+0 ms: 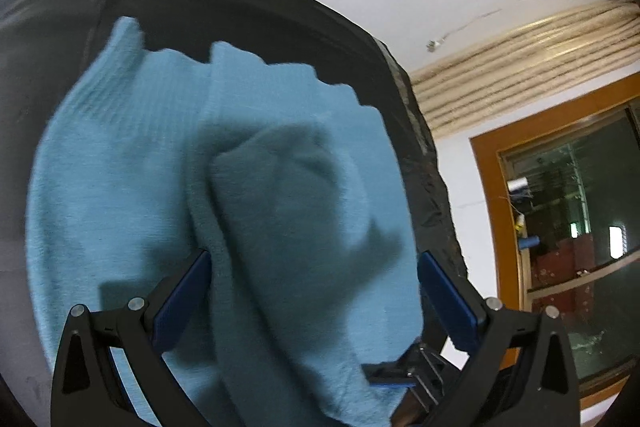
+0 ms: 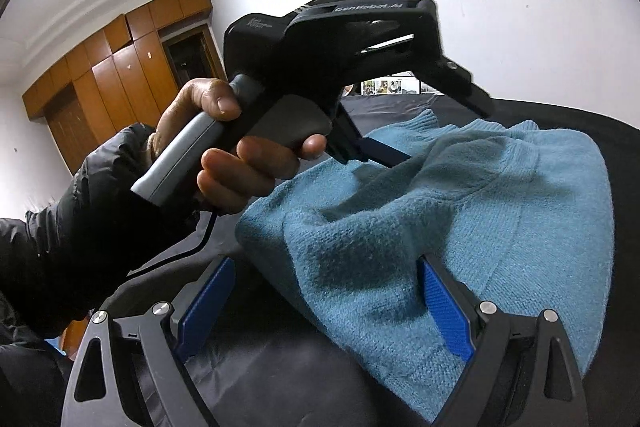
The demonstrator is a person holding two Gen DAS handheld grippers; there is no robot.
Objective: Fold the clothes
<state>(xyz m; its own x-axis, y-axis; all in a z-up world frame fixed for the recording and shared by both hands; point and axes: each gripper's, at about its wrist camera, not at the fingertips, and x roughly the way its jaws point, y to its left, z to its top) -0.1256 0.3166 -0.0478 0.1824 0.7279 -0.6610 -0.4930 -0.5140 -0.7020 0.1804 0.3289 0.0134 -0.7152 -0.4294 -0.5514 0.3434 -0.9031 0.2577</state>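
Dim, perhaps motion-blurred; fisheye-warped edges.

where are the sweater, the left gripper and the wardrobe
sweater [image 2: 500,211], right wrist view, on the knit body
left gripper [image 1: 314,275], left wrist view, midway between its blue fingertips
wardrobe [image 2: 116,79], right wrist view, on a wooden door panel

So it's a light blue knit sweater [image 2: 460,211], kind of fuzzy, with ribbed edges along its far side. It's lying on a dark surface, partly folded, with layers doubled over each other and a rumpled hump in the middle. From the left wrist view a thick fold [image 1: 288,211] runs from near to far down the middle, and the left part lies flatter.
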